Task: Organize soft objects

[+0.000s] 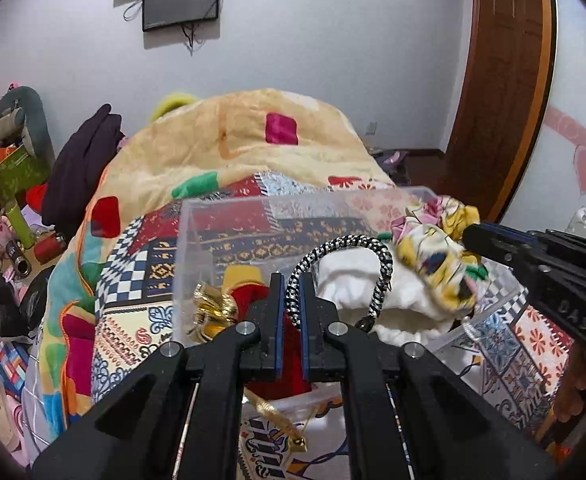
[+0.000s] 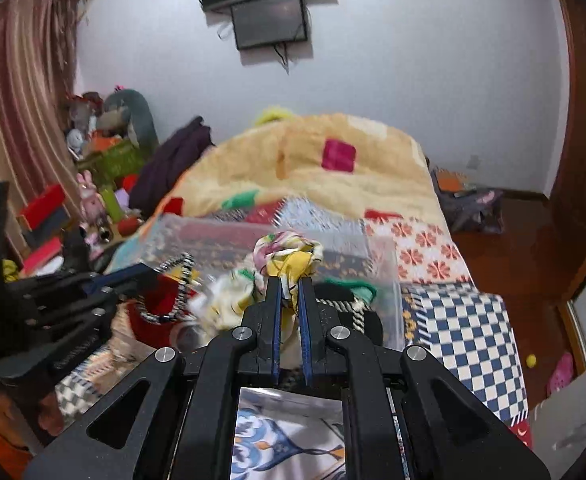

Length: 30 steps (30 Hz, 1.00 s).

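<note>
A clear plastic box (image 1: 197, 216) stands on the patterned bed cover. My left gripper (image 1: 292, 284) is shut on a black-and-white braided cord loop (image 1: 349, 246) over the box; it also shows in the right wrist view (image 2: 181, 280). My right gripper (image 2: 289, 284) is shut on a floral yellow-and-white cloth (image 2: 289, 254) and holds it above the box; the cloth shows in the left wrist view (image 1: 437, 248) beside the right gripper (image 1: 473, 236). Inside the box lie a white soft item (image 1: 405, 300), a red cloth (image 1: 249, 292) and a gold ribbon (image 1: 213, 304).
A yellow blanket (image 1: 253, 140) is heaped on the bed behind the box. A dark purple garment (image 1: 85, 160) and cluttered shelves with toys (image 1: 9, 184) are at the left. A wooden door (image 1: 505, 80) and floor lie to the right.
</note>
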Tool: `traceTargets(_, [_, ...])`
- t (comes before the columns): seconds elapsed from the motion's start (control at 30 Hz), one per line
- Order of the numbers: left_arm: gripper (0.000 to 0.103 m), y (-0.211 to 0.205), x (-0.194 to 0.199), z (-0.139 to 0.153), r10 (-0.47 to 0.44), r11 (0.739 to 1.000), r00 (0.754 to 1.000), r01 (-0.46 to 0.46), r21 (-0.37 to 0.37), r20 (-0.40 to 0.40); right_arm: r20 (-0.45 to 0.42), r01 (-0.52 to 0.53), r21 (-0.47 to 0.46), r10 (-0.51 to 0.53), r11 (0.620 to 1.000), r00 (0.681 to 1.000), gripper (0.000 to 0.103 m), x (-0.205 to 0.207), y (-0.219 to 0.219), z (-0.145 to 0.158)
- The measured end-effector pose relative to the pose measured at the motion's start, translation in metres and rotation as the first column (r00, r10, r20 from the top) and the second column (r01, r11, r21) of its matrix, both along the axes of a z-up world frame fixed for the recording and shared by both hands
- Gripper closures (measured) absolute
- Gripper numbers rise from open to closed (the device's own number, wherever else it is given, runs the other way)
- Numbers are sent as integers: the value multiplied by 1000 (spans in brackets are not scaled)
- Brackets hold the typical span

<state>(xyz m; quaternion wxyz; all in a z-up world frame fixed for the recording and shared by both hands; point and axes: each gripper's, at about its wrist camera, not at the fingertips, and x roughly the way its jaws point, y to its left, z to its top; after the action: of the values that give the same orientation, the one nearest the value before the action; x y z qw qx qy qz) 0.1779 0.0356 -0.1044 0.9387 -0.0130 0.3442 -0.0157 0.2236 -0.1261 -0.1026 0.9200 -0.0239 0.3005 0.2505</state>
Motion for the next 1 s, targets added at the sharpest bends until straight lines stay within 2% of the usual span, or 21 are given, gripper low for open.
traceTargets(0.2, [97,-9,8,-13,-26,999,999,28,24,-46,-70,35,-41,-38,999,997,93,12,-7,-19])
traceTargets(0.3, [91,-9,6,-13,-31,999,998,32,13,-51,-97,42,-36,-46,998,994,79,13,-11,-20])
traceTargets(0.37, [89,-8,4,-11,-32,999,998,32,3,-47,-85,49,-40,-52,998,995,64,9,-13,-16])
traceTargets(0.43, [89,-5,-2,-6,-33,999,999,32,-16,-37,-55,56,-46,-58,997,997,59,3,-16,-9])
traceTargets(0.6, [89,-3,-21,15,-38,998,999,38,-48,6,8,52,-37,-52,998,999,58,-14,-20,9])
traceTargets(0.87, [89,-13,-73,72,-61,996,986,69,-49,157,107,27,18,-29,999,994,58,-50,-25,48])
traceTargets(0.9, [87,-14,-77,76,-62,996,984,71,-46,169,119,23,26,-26,999,993,58,-55,-26,52])
traceTargets(0.97, [77,-18,-92,89,-64,997,976,74,-39,210,147,16,40,-22,999,989,58,-65,-28,63])
traceTargets(1.0, [66,-19,-96,93,-61,997,973,71,-37,225,160,13,45,-20,999,987,58,-70,-29,67])
